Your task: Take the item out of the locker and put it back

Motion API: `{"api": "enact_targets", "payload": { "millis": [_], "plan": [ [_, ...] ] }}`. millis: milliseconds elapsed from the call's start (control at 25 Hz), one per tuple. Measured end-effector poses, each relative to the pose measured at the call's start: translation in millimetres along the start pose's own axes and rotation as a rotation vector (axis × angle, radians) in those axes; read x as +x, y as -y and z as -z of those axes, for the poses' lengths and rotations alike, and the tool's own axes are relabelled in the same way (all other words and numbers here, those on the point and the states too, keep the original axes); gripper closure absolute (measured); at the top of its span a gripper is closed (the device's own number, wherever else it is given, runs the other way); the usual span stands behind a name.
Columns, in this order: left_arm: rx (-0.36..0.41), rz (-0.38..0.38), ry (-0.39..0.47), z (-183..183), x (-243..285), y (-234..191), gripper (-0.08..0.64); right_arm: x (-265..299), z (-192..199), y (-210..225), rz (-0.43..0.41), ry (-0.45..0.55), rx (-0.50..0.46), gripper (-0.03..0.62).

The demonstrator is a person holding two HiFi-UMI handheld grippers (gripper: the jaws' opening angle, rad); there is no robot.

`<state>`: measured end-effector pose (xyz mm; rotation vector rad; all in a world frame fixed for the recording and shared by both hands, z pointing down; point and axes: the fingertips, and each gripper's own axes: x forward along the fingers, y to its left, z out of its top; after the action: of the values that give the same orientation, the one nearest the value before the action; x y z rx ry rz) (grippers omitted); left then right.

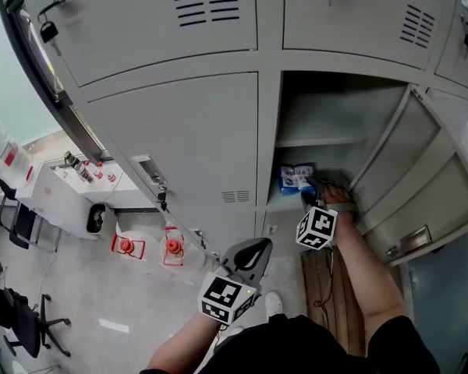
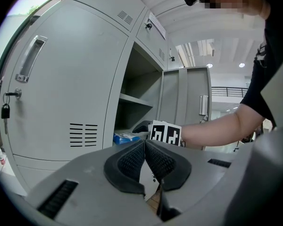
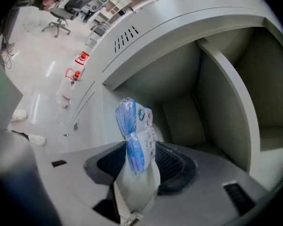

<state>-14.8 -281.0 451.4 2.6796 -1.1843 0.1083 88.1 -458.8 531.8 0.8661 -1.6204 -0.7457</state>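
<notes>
A blue and white plastic packet (image 1: 295,179) rests on the floor of the open locker (image 1: 327,107), under its shelf (image 1: 320,140). My right gripper (image 1: 312,192) reaches into that locker. In the right gripper view the packet (image 3: 134,126) stands upright between the jaws of the right gripper (image 3: 140,147), which are spread wide and open, both dark pads showing beside it. My left gripper (image 1: 253,249) hangs back outside the locker, in front of the closed door. The left gripper (image 2: 145,147) is shut with nothing in it, and its view shows the packet (image 2: 127,137) and the right gripper's marker cube (image 2: 166,133).
The locker's door (image 1: 421,185) swings open to the right. Closed locker doors (image 1: 179,139) fill the left, one with a padlock (image 1: 48,31). On the floor are red-capped jugs (image 1: 171,249), a wooden board (image 1: 335,287) and an office chair (image 1: 31,326).
</notes>
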Motion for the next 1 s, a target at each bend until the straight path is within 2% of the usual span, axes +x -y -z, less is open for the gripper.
{"api": "enact_targets", "payload": {
  "millis": [160,320,800,1000],
  "plan": [
    [0.008,0.004,-0.002,0,3,0,0.543,7,0,1,-0.006,-0.006,-0.016,0.353],
    [0.021,0.013,-0.006,-4,8,1,0.543,13,2,0,-0.011,-0.013,-0.001,0.413],
    [0.022,0.017,-0.004,-3,13,-5,0.543,24,1,3,-0.009,-0.016,0.003,0.443],
    [0.004,0.01,-0.005,-3,10,-7,0.543,24,1,4,0.0,-0.007,0.051,0.451]
  ]
}}
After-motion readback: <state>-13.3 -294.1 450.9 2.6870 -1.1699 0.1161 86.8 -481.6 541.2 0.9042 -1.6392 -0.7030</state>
